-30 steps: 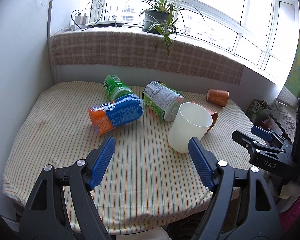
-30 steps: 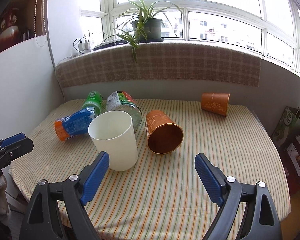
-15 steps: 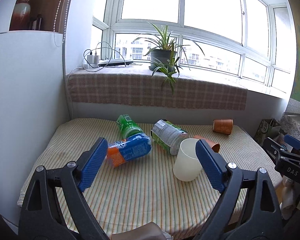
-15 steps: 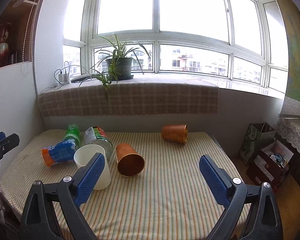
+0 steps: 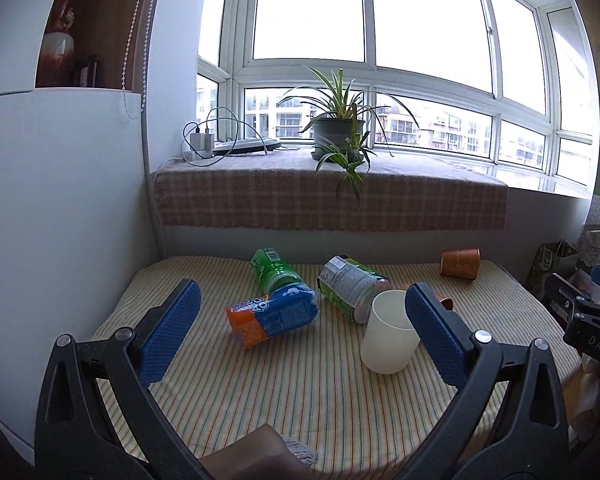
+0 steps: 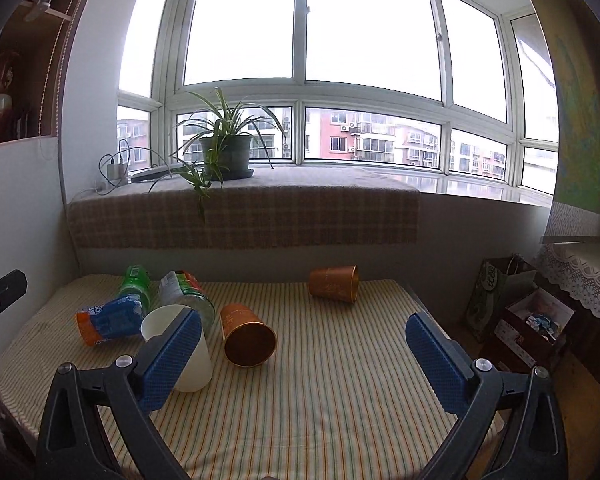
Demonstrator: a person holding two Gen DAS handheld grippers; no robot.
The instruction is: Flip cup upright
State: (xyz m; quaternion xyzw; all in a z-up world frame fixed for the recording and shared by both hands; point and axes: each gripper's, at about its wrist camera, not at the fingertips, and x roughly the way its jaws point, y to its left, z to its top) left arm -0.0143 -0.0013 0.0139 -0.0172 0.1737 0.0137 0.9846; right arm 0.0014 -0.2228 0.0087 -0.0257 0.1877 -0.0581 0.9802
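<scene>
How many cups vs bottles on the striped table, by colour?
White cup: 1, upright
Orange cups: 2, on their sides
Bottles: 3, lying down
Total: 6

We find the striped-cloth counter (image 6: 340, 380) bare across its near right half, so a hand-held gripper could pass there freely. The far left is crowded: a blue and orange plastic bottle (image 5: 274, 314) lies on its side, touching a green bottle (image 5: 274, 274) behind it, with a clear green-labelled bottle (image 5: 350, 286) just to the right. An upright white plastic cup (image 5: 388, 336) stands near that cluster, and a copper-coloured cup on its side (image 6: 246, 334) lies just right of it. A second copper cup (image 6: 334, 284) lies at the far edge, well apart. The near left strip is bare too.
</scene>
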